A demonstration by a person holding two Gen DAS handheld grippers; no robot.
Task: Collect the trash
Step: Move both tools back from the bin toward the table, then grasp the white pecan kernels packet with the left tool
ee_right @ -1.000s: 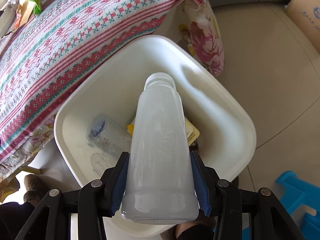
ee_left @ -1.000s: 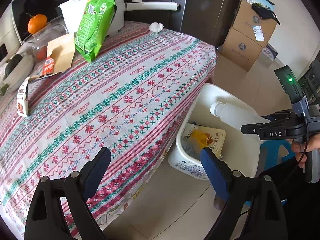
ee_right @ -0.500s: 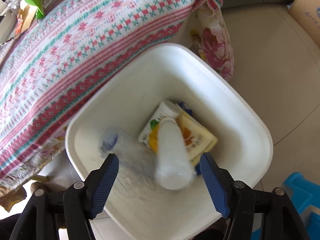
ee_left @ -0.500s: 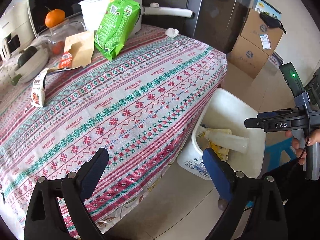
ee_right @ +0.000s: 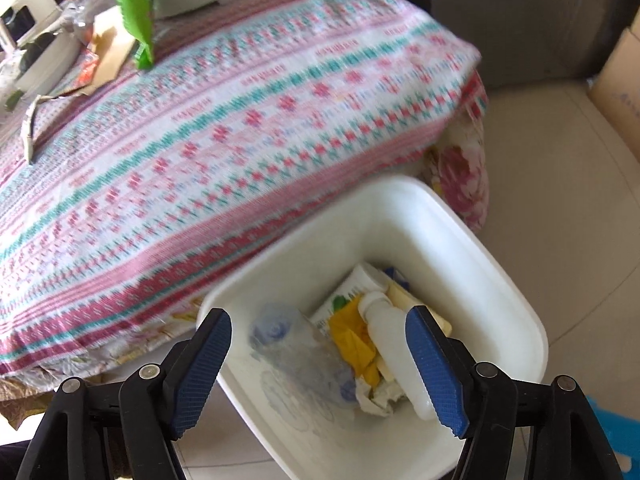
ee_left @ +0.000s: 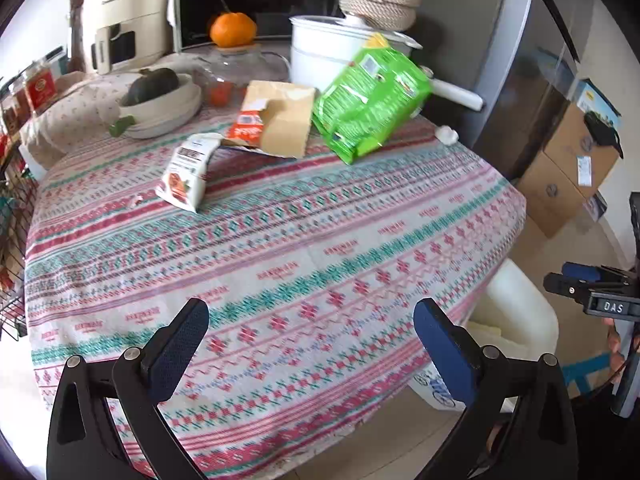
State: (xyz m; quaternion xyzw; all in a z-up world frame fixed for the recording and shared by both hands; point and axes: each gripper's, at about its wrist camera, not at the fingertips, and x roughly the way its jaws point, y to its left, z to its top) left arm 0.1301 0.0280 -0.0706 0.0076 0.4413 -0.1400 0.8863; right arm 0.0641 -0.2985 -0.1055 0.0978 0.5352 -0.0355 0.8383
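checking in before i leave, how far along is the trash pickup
Done: a white plastic bottle lies in the white plastic bin beside the table, with a clear bottle and yellow wrapper. In hand: nothing; the left gripper and right gripper are both empty, jaws opening. Left on the patterned tablecloth: a white torn snack packet, a brown paper envelope, a green snack bag and a small white wad.

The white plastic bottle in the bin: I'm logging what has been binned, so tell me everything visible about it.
The white translucent plastic bottle lies on its side inside the white plastic bin on the floor beside the table. Its narrow neck, with no coloured cap showing, points toward the bin's far wall. It rests on yellow packaging and crumpled paper. The right tool's pad hides part of its base; nothing grips it.
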